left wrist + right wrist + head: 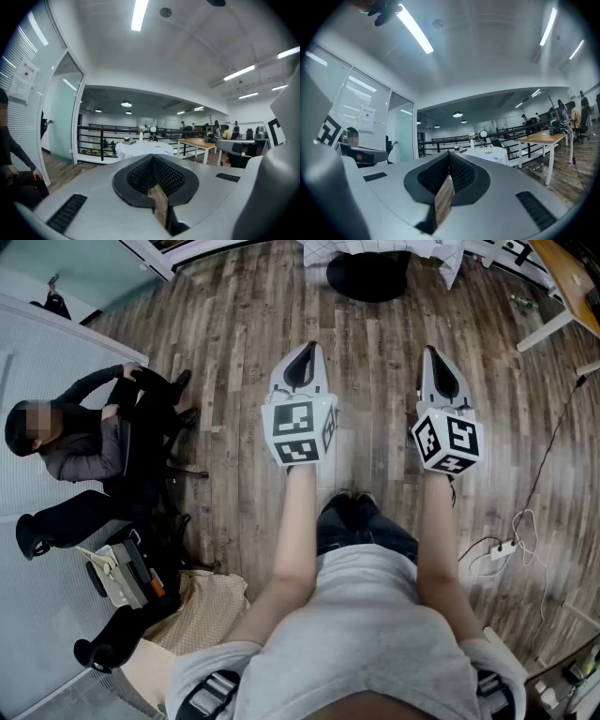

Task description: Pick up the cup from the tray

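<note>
Jaws pressed together and empty on both the left gripper point(302, 357) and the right gripper point(435, 362) — no cup or tray can be made out, though the white-clothed table point(143, 150), well off at twelve o'clock between them, seems likeliest, neither hand nearer.

- No word, number or brand can be read in any view;
- paper notice point(19, 86) on the blinds, nine o'clock in the left gripper view: print too small to read;
- second sheet point(365, 123), nine o'clock in the right gripper view: likewise illegible;
- left marker cube point(300, 430) and right marker cube point(448, 443): black-and-white square patterns, no letters
</note>
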